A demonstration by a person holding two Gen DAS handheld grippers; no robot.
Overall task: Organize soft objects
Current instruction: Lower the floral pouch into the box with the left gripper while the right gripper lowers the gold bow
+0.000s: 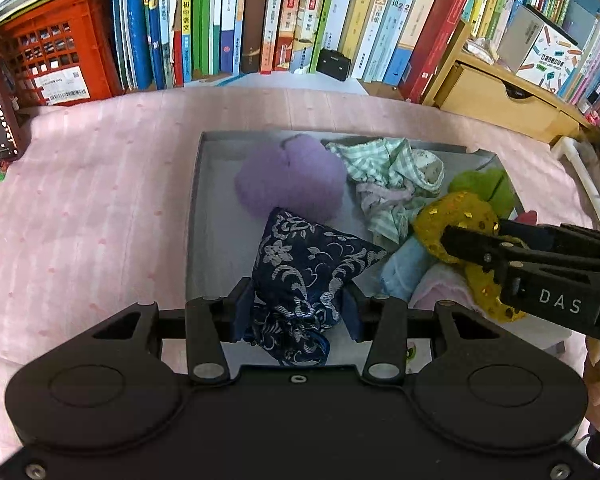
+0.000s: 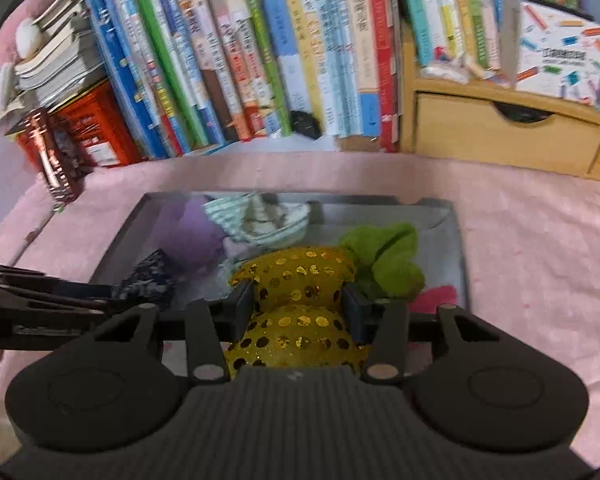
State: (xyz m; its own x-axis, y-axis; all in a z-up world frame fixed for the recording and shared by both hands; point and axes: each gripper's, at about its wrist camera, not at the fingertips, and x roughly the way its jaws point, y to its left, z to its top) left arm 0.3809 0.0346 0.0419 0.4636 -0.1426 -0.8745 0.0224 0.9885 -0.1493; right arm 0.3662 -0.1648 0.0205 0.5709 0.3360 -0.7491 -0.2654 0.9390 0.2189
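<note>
While both grippers sit low over the grey tray [image 1: 204,208] on the pink cloth [image 1: 80,200], each has something pinched; the left gripper [image 1: 296,308] is squeezing the navy pouch [image 1: 304,256] at its gathered neck, body pointing straight away from it over the tray's near-left part; the right gripper [image 2: 298,308] is clamped on the waist of the gold sequin cushion [image 2: 296,276], long axis running out along the fingers, just right of the pouch. Purple plush [image 1: 292,176], check cloth [image 1: 384,176] and green plush [image 2: 384,260] lie further back in the tray. Guessing whichever gets placed next, left is nearer the bare left side; right could snag the green plush.
</note>
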